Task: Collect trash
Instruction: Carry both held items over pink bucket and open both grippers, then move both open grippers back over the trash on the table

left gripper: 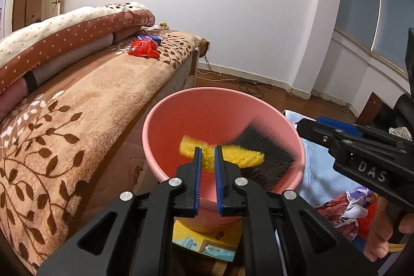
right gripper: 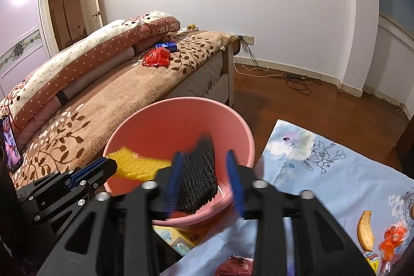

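A pink bucket (left gripper: 196, 107) stands between the bed and a blue floral sheet; it also shows in the right wrist view (right gripper: 181, 118). Inside lie a yellow foam net (left gripper: 233, 154) and a black foam net (left gripper: 266, 149). My left gripper (left gripper: 207, 150) hangs over the bucket, jaws slightly apart, the yellow net (right gripper: 139, 167) just beyond its tips, blurred. My right gripper (right gripper: 204, 162) is open over the bucket, the black net (right gripper: 199, 172) dropping between its fingers. A red wrapper (left gripper: 145, 48) and a blue wrapper (left gripper: 151, 38) lie on the bed.
The bed (left gripper: 77, 107) with a leaf-patterned blanket and folded quilts is left of the bucket. The blue floral sheet (right gripper: 323, 172) on the right carries a peel (right gripper: 364, 229), an orange wrapper (right gripper: 393, 239) and red scraps (right gripper: 233, 265). Cables lie on the wood floor (right gripper: 310, 107).
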A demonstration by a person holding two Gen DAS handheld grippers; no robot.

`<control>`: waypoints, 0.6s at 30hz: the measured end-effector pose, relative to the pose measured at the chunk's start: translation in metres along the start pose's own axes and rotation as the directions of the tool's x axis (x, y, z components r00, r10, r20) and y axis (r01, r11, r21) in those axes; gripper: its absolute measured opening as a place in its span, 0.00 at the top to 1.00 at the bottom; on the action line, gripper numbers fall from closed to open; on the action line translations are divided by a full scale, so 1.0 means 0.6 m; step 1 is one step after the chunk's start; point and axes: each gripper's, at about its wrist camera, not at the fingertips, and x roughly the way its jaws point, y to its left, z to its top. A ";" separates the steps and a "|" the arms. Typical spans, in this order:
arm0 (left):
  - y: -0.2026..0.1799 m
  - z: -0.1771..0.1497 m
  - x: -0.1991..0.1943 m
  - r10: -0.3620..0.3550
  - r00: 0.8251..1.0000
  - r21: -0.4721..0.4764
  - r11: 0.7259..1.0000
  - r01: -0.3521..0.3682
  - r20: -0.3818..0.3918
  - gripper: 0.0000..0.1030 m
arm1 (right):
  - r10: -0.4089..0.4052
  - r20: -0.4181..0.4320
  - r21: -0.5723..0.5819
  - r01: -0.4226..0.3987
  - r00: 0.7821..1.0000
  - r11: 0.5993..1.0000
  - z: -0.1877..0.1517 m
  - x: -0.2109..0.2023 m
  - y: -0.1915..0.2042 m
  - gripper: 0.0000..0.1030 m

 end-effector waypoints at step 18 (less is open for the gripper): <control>-0.030 0.011 -0.043 -0.088 0.996 0.012 0.996 0.088 0.019 0.74 | 0.007 0.084 0.019 -0.009 0.996 1.000 -0.024 -0.104 -0.023 0.63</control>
